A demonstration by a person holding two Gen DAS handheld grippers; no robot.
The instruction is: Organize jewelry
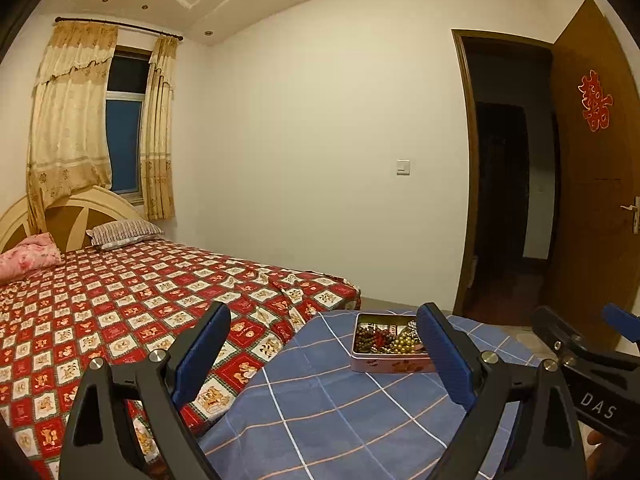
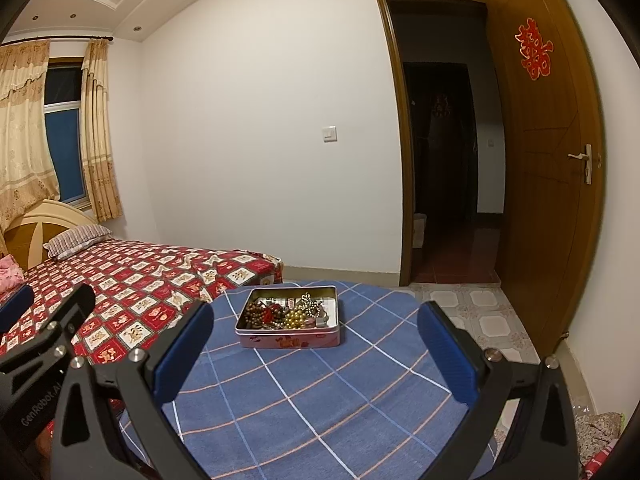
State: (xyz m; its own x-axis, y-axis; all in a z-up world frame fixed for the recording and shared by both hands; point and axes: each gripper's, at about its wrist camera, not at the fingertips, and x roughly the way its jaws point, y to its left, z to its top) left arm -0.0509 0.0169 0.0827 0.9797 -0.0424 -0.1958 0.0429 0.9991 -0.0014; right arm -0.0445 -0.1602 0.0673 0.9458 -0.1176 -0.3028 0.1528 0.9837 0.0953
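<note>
Nearest to us, our left gripper and right gripper both hang over the near edge of the blue checked cloth, each with its blue-padded fingers spread wide and nothing between them. The right gripper also shows at the edge of the left wrist view, so the two sit side by side, level and well short of the work.

Further on, in the middle of the cloth, stands the open tin, and all the jewelry we can see lies inside it in one heap. This fits either a jumble waiting to be sorted or pieces already gathered in, so we judge no stage.

If we go in, we would do well to approach from above, steady the tin's wall with one gripper, and pinch a single strand near its top, since the strands overlap and one may drag its neighbours.

In the heap we make out brown wooden beads, a red piece, round gold beads and a pale silvery chain; a small grey block at the right may be a clasp or box, though it is too small to tell.

Beyond lie the bed and the open door.
</note>
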